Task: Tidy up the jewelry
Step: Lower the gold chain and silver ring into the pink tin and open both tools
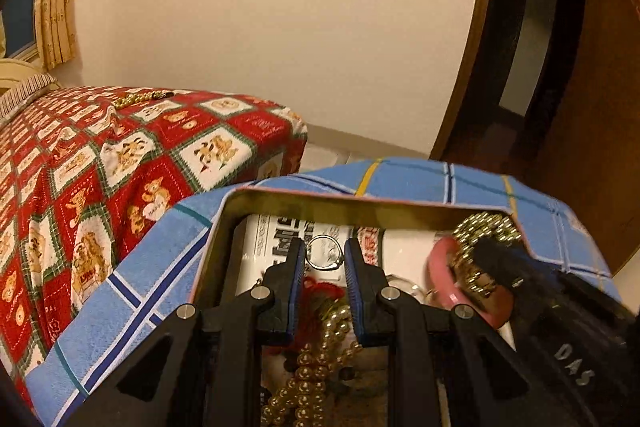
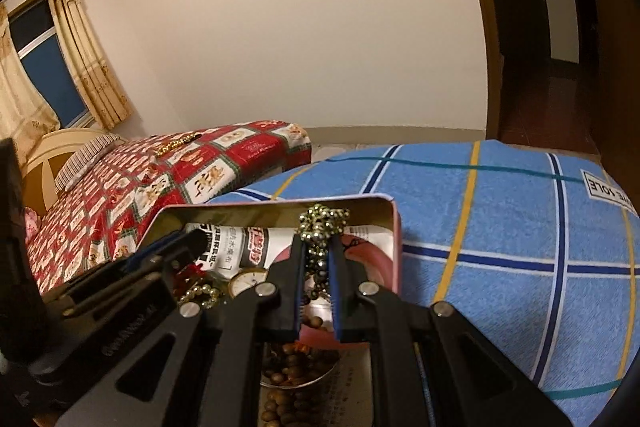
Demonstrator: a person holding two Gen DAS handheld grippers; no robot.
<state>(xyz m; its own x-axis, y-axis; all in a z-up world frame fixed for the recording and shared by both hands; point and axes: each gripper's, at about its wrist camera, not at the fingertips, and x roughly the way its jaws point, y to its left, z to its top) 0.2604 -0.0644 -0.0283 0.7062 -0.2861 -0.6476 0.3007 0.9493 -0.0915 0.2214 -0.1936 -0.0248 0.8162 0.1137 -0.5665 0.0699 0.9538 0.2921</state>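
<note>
A pink-rimmed metal tin (image 1: 304, 201) on a blue checked cloth holds jewelry. My left gripper (image 1: 325, 251) is open inside the tin, its fingertips on either side of a silver ring (image 1: 325, 251). A gold bead necklace (image 1: 320, 359) and red tassel lie below it. My right gripper (image 2: 318, 247) is shut on a dark metallic bead strand (image 2: 322, 221), held above a pink bangle (image 2: 370, 255). The strand (image 1: 486, 227) and pink bangle (image 1: 440, 279) also show in the left wrist view. A small watch face (image 2: 248, 281) and brown wooden beads (image 2: 292, 367) lie in the tin (image 2: 394, 247).
A bed with a red bear-pattern blanket (image 1: 120, 163) stands at the left, with a gold bead strand (image 1: 136, 99) on it. The blue checked cloth (image 2: 500, 227) spreads to the right. A wooden door frame (image 1: 472, 67) and dark doorway stand at the right.
</note>
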